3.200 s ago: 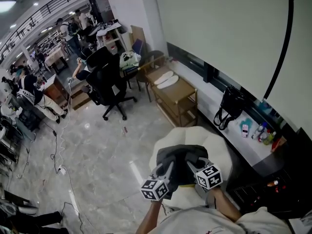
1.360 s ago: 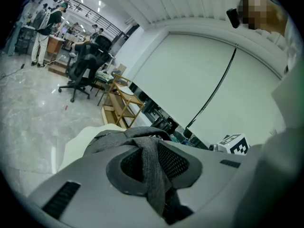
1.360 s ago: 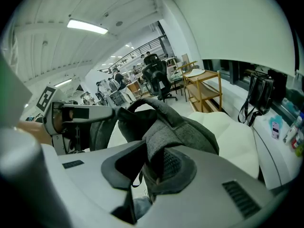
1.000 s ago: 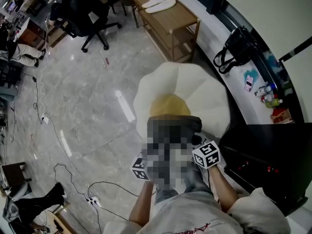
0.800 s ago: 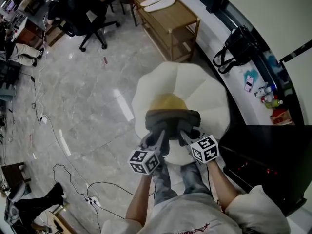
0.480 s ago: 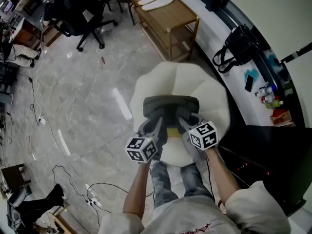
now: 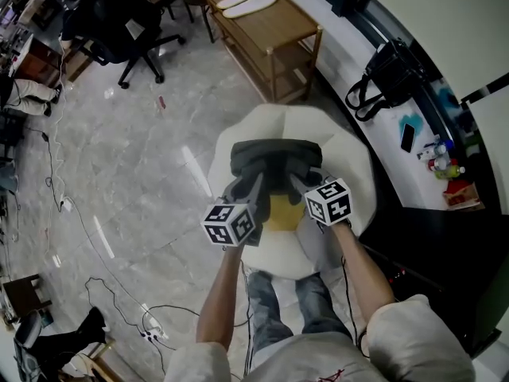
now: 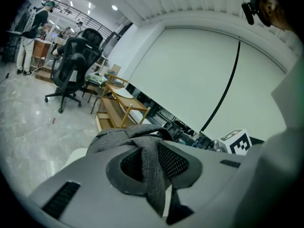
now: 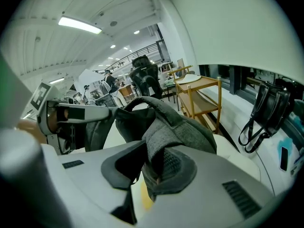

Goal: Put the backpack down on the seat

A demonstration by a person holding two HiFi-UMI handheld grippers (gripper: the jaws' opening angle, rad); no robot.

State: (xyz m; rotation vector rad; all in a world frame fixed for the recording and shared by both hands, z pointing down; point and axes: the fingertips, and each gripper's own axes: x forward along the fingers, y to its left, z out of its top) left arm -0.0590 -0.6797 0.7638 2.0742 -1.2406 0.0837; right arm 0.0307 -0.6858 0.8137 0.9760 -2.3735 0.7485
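In the head view a dark grey backpack (image 7: 274, 159) hangs over the round cream seat (image 7: 342, 159) with a yellow centre (image 7: 278, 212). Whether it touches the cushion I cannot tell. My left gripper (image 7: 253, 188) is shut on a grey shoulder strap (image 8: 149, 163), which runs between its jaws in the left gripper view. My right gripper (image 7: 299, 185) is shut on the other strap (image 9: 164, 167), and the bag's body (image 9: 185, 122) bulges just beyond it. Both marker cubes sit side by side near the seat's front.
A wooden shelf bench (image 7: 274, 24) with white insoles stands beyond the seat. A black handbag (image 7: 388, 76) rests on the white ledge at right. A black office chair (image 7: 111, 22) stands far left, with cables (image 7: 103, 281) on the marble floor. A black cabinet (image 7: 449, 237) stands at right.
Both grippers have carried the backpack forward and slightly down, from the seat's near edge to over its middle. The yellow centre is now uncovered behind the bag.
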